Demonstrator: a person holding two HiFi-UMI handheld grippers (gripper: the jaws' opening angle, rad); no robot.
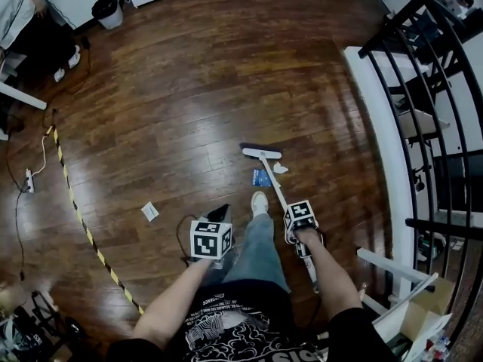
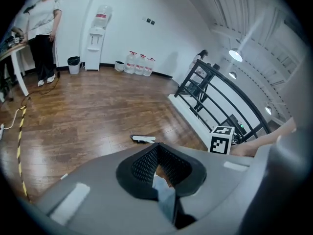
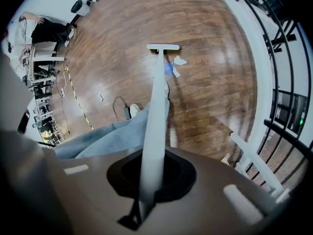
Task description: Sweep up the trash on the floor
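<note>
Indoors, on a glossy wooden floor, a person stands with a broom clamped by its pale handle in the right tool. The left tool hangs well back from the broom head, its jaws drawn together at the tips with nothing visible between them. That broom head rests flat on the boards, and the trash lies on the person's side of it: a blue scrap sits just behind the broom head, and a crumpled white piece lies beside the handle, close to touching it. A white card lies well apart from the broom head, to its left. The person's shoe stands near the blue scrap. A pull back toward the feet would likely drag the light paper against the shoe and scatter it. A quick stroke could flick the crumpled piece toward the black railing right of the broom head, and the far card could easily be missed altogether.
</note>
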